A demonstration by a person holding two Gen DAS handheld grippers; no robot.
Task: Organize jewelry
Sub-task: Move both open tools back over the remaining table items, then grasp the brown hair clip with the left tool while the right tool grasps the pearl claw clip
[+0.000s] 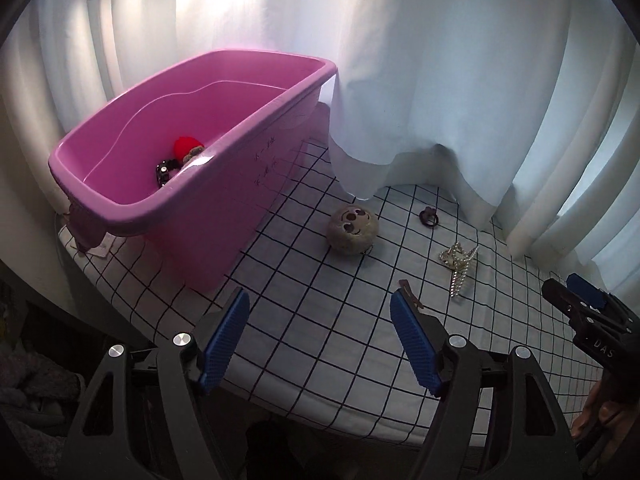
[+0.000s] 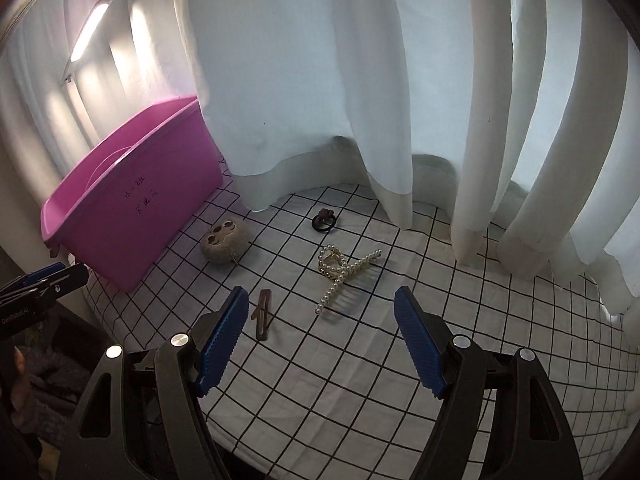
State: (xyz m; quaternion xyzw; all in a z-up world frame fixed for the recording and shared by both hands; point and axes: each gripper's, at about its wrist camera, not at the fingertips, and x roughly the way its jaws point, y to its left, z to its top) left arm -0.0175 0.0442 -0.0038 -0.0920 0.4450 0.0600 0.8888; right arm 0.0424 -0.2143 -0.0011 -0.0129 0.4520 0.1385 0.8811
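From your left wrist camera, your left gripper [image 1: 320,300] hangs over the near edge of the checked cloth [image 1: 320,352], jaws wide with nothing between them. The pink tub [image 1: 224,184] sits toward the far left corner of the cloth. Inside it, against its near wall, lie a red piece [image 1: 185,146], a small brown piece beside it and a dark item [image 1: 163,172]; what they are is unclear. A round plush face [image 1: 353,231] rests on the cloth just right of the tub. Past it, near the curtain [image 1: 420,80], lies a dark ring-shaped hair tie [image 1: 429,217]. The pearl clip [image 1: 458,266] lies toward the right edge, and a brown hair clip [image 1: 412,299] shows just behind your right-hand pad. Your right gripper [image 1: 576,300] shows at the right edge of this view.

From your right wrist camera, your right gripper [image 2: 320,300] also stands wide and empty, above the near part of the cloth [image 2: 360,380]. The pearl clip [image 2: 340,276] lies beyond the gap between the fingers, near the middle of the cloth. The brown hair clip [image 2: 263,314] lies just beside your left-hand pad. The hair tie [image 2: 325,222] sits farther back by the curtain [image 2: 320,80]. The plush face [image 2: 224,244] touches or nearly touches the tub [image 2: 132,208] at the left edge. Your left gripper [image 2: 40,284] shows at the far left.
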